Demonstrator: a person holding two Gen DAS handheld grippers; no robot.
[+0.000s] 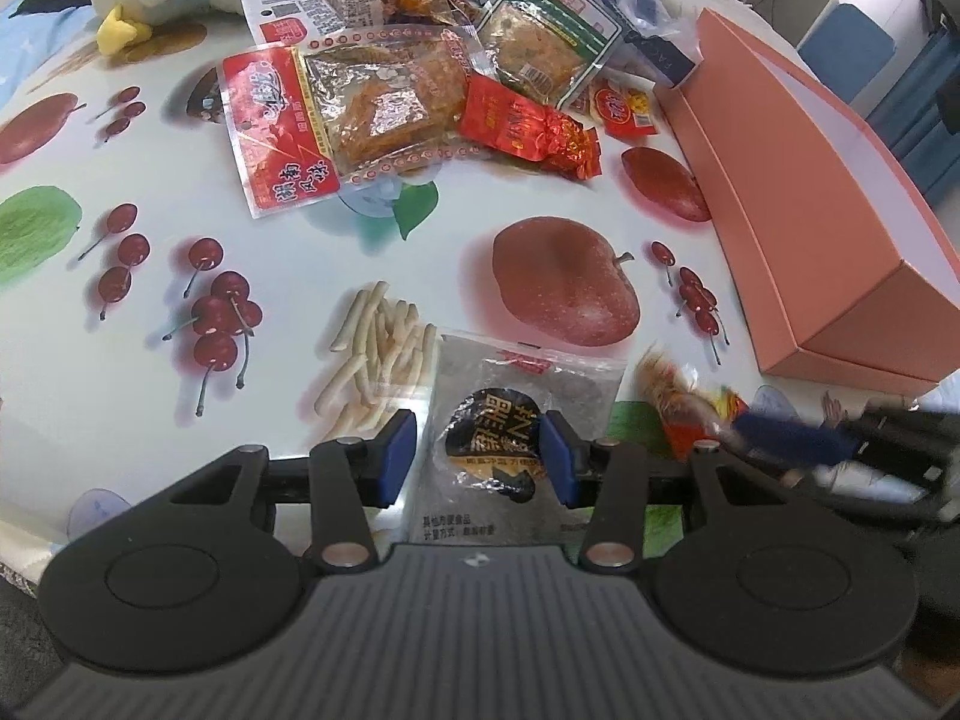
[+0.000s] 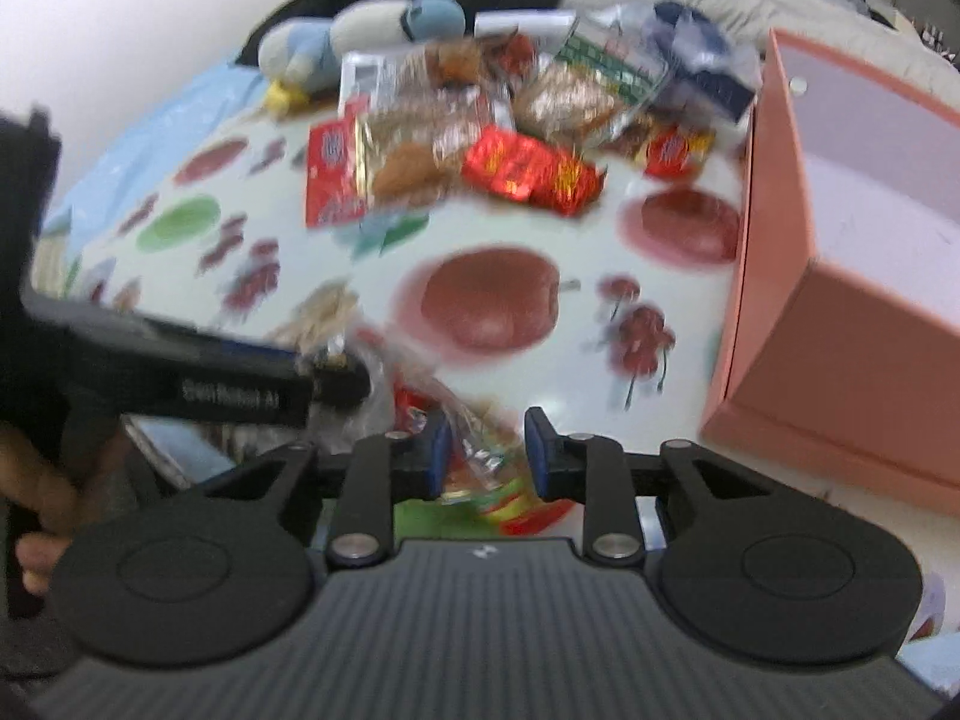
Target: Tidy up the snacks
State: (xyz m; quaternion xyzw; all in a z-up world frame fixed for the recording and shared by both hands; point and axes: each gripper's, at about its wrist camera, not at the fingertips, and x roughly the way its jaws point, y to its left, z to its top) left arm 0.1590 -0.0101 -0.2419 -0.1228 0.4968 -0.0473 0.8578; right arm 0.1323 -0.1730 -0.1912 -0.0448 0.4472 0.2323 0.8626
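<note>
Snacks lay heaped at the far side of the fruit-print tablecloth (image 1: 312,276) beside the open salmon-pink cardboard box (image 1: 828,222), presumably their destination; left gripper (image 1: 477,456) stood half-spread astride a grey clear-plastic packet (image 1: 510,414), right gripper (image 2: 485,450) part-spread around a crinkled orange-and-green wrapper (image 2: 480,456), grip uncertain.

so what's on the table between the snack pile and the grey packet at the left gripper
No snack lies there. In the left wrist view the stretch from the snack pile to the grey packet is bare tablecloth, with only printed fruit.
</note>
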